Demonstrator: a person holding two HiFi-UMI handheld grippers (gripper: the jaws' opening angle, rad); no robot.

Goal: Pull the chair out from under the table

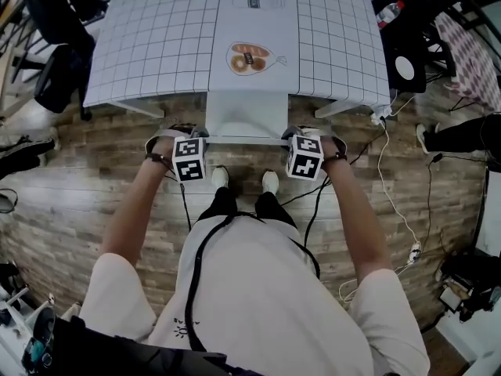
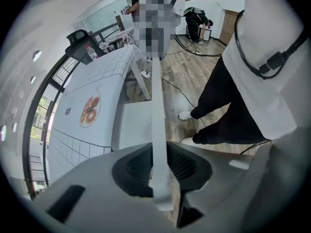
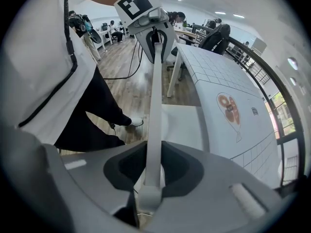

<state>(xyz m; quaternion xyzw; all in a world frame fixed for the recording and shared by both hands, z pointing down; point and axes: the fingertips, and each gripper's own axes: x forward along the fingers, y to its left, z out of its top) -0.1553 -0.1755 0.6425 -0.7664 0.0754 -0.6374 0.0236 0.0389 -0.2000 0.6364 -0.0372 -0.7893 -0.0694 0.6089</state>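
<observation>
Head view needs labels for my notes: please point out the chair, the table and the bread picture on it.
chair (image 1: pixel 246 116), head view, on its white seat.
table (image 1: pixel 156 45), head view, on the bare checked top.
bread picture (image 1: pixel 249 59), head view, on its middle.

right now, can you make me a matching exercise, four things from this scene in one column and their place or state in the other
1 chair
2 left gripper
3 shoes
4 table

A on the wood floor
B white with a grid pattern
C shut on the chair's back
D seat partly under the table

Pairs: 1-D, 2-C, 3-A, 4-B
</observation>
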